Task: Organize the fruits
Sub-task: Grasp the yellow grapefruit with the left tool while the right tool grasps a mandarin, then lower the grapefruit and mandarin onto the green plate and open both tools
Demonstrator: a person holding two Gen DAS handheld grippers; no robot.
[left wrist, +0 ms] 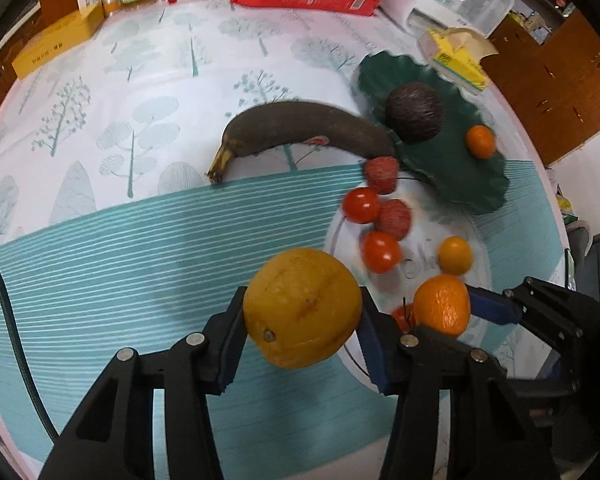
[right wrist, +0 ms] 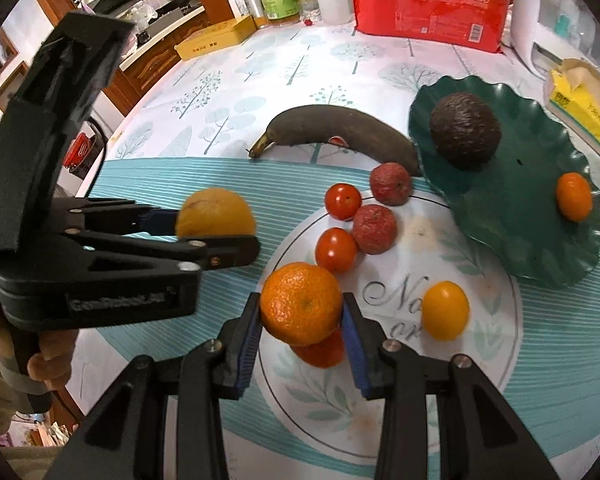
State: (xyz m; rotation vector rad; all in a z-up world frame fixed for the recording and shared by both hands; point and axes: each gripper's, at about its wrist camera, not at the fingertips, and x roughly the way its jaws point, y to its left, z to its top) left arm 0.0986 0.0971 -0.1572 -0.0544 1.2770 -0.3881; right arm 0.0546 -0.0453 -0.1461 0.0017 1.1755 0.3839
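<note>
Blue pads on the left tool (left wrist: pixel 302 334) are squeezing a big yellow orange (left wrist: pixel 302 308), lifted clear of the surface (left wrist: pixel 140 248). The right tool (right wrist: pixel 302 334) is gripping a mandarin (right wrist: pixel 302 308) the same way, hanging over the white plate (right wrist: pixel 496 360) with another orange fruit (right wrist: pixel 320 350) peeking out right underneath it.

From the right camera, two tomatoes (right wrist: pixel 342 201) and two reddish wrinkly fruits (right wrist: pixel 391 183) are sitting around 12 o'clock on the plate, and a small yellow one (right wrist: pixel 445 311) is at 3 o'clock from the mandarin. The green dish (right wrist: pixel 512 240) up at 1 o'clock is holding an avocado (right wrist: pixel 465 131) and a little orange (right wrist: pixel 574 197), well apart. A very brown banana (right wrist: pixel 336 132) is lying on the cloth at 12 o'clock, its tip ending just beside the dish.
</note>
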